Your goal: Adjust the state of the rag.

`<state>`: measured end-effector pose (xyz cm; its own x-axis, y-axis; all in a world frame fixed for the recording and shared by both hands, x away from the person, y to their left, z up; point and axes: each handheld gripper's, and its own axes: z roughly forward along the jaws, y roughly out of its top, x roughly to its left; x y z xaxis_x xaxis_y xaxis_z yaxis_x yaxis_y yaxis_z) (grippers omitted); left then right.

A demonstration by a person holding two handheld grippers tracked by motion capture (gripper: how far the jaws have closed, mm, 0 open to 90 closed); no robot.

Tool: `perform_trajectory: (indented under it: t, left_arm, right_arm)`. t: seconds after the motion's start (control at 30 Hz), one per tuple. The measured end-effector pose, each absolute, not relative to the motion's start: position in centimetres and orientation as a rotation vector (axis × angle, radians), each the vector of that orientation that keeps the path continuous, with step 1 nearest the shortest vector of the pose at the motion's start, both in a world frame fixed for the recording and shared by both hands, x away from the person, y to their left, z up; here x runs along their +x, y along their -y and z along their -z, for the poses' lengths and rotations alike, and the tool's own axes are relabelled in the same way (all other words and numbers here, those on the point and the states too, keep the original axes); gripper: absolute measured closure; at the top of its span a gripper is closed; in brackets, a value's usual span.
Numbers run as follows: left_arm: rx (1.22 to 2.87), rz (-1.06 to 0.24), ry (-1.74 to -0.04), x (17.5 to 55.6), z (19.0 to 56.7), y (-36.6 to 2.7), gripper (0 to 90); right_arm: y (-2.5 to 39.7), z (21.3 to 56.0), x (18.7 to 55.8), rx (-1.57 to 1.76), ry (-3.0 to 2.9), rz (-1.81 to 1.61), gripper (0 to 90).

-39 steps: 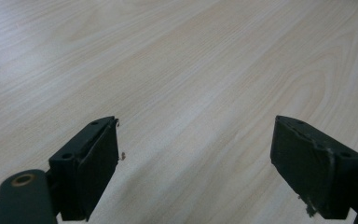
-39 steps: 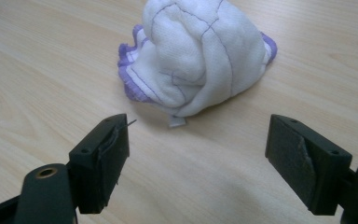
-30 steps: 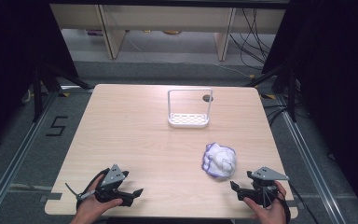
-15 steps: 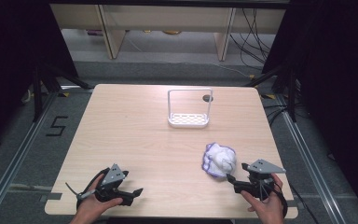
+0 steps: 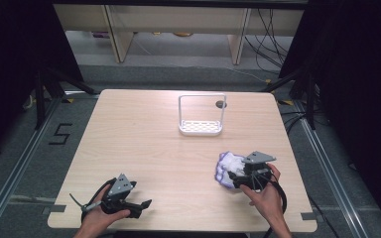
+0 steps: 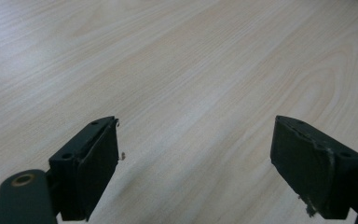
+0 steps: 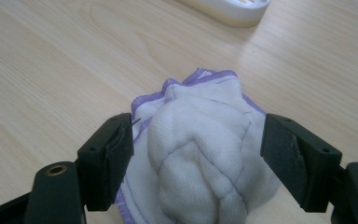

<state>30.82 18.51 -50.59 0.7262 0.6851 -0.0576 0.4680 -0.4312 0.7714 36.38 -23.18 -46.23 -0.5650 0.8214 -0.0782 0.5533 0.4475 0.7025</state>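
Right claw [image 5: 239, 174] now astride cloth [image 5: 228, 166].

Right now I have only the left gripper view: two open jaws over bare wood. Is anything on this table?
Observer: Yes. A crumpled white cloth with purple edging lies toward the right front of the table.
Operator: Is the other tool near it?
Observer: The right tool has its jaws open on either side of the cloth, not closed on it.
Operator: Anything else?
Observer: A white rack with a tall frame stands near the far edge, with nothing on its base.
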Motion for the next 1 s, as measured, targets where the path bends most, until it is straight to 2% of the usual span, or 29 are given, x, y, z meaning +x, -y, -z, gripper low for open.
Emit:
perform_trajectory:
  t: [0.03,0.17,0.2,0.23,0.27,0.47,0.77,0.9,1.0]
  left_arm:
    - [2.105,-0.337,-0.874,30.8,50.6,-18.5,15.0]
    - [2.087,-0.322,-0.881,30.8,50.7,-18.3,15.0]
    - [2.087,-0.322,-0.881,30.8,50.7,-18.3,15.0]
    - [2.1,-0.323,-0.876,30.8,50.7,-18.4,15.0]
    - [2.099,-0.325,-0.879,30.8,50.7,-18.4,15.0]
    - [2.081,-0.326,-0.891,31.0,50.7,-18.5,15.0]
    - [2.071,-0.336,-0.9,31.0,50.5,-18.9,15.3]
    - [2.06,-0.342,-0.898,31.1,50.5,-18.9,15.3]
    - [2.033,-0.341,-0.909,31.1,50.6,-18.9,15.3]
  right_arm:
    - [23.1,46.4,36.6,1.165,-2.305,-0.878,31.6]
    - [23.1,46.6,37.1,1.117,-2.317,-0.837,61.7]
    - [23.1,46.6,37.1,1.117,-2.317,-0.837,61.7]
    - [23.1,46.0,37.0,1.09,-2.304,-0.853,68.8]
    - [22.9,45.6,36.8,1.082,-2.297,-0.867,70.6]
    - [21.5,42.3,36.5,0.998,-2.305,-1.034,74.0]
    - [16.1,37.6,35.7,0.85,-2.349,-1.314,74.9]
    - [13.8,37.1,35.9,0.773,-2.395,-1.441,74.8]
    - [12.6,38.1,36.2,0.787,-2.426,-1.434,74.6]
